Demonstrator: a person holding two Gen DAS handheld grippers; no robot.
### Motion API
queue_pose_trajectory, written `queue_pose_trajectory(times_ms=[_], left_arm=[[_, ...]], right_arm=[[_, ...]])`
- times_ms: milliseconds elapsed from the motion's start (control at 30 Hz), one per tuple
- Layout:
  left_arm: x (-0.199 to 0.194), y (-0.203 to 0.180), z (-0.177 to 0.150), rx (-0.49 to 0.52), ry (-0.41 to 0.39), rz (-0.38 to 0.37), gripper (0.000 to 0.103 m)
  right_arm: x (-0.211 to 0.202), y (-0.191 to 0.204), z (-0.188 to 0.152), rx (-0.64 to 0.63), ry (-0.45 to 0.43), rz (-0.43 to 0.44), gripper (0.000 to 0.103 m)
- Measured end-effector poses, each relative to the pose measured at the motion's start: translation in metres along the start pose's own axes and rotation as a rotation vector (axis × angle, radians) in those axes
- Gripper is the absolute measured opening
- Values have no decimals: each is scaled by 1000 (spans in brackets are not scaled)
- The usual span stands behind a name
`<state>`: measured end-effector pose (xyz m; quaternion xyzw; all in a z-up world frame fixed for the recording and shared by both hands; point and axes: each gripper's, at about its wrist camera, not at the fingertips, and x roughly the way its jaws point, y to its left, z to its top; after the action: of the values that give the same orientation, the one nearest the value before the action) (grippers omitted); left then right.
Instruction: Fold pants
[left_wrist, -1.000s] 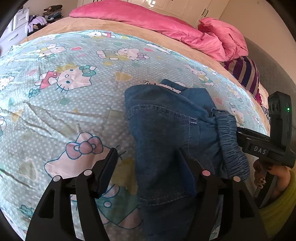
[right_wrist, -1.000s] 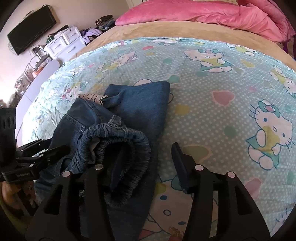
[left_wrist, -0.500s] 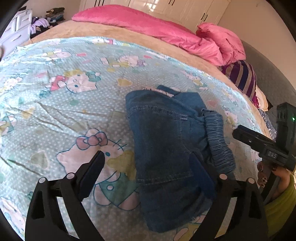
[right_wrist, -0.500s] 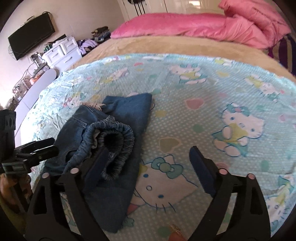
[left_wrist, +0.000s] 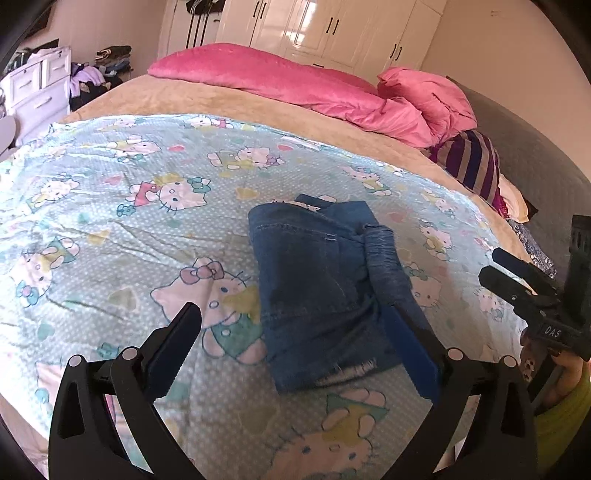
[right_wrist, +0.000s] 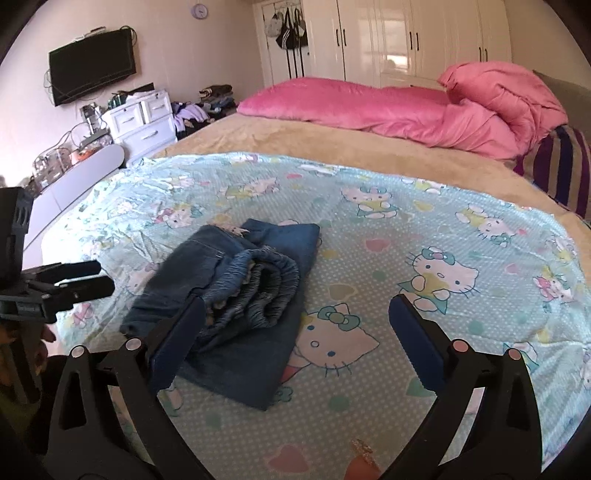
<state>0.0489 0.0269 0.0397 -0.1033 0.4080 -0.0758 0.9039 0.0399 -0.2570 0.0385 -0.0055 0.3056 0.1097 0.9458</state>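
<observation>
The folded blue jeans (left_wrist: 317, 291) lie on the cat-print sheet (left_wrist: 110, 229), near its front edge. The left gripper (left_wrist: 295, 343) and right gripper (right_wrist: 295, 332) have just been opening; both now gape wide above the sheet, holding nothing.

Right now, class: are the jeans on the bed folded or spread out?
Folded. The jeans lie as a compact layered bundle on the sheet, waistband doubled on top, no legs stretched out.

Bedroom, domestic: bed (right_wrist: 332, 140) with cartoon-cat sheet (right_wrist: 406, 229), pink duvet (right_wrist: 424, 107), white built-in wardrobes (right_wrist: 406, 40), wall-mounted television (right_wrist: 92, 64), white drawer unit (right_wrist: 144, 118).
</observation>
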Motion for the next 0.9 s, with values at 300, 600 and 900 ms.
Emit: queue_pose_trajectory(times_ms=[300, 600, 900], left_arm=[[-26, -14, -27, 49, 1, 29, 99], [-32, -14, -47, 49, 37, 51, 99], [-22, -12, -65, 38, 103, 77, 99]], right_arm=[[-27, 16, -16, -19, -8, -18, 94], [-40, 24, -31, -17, 16, -28, 94], [-25, 28, -55, 9, 94, -41, 94]])
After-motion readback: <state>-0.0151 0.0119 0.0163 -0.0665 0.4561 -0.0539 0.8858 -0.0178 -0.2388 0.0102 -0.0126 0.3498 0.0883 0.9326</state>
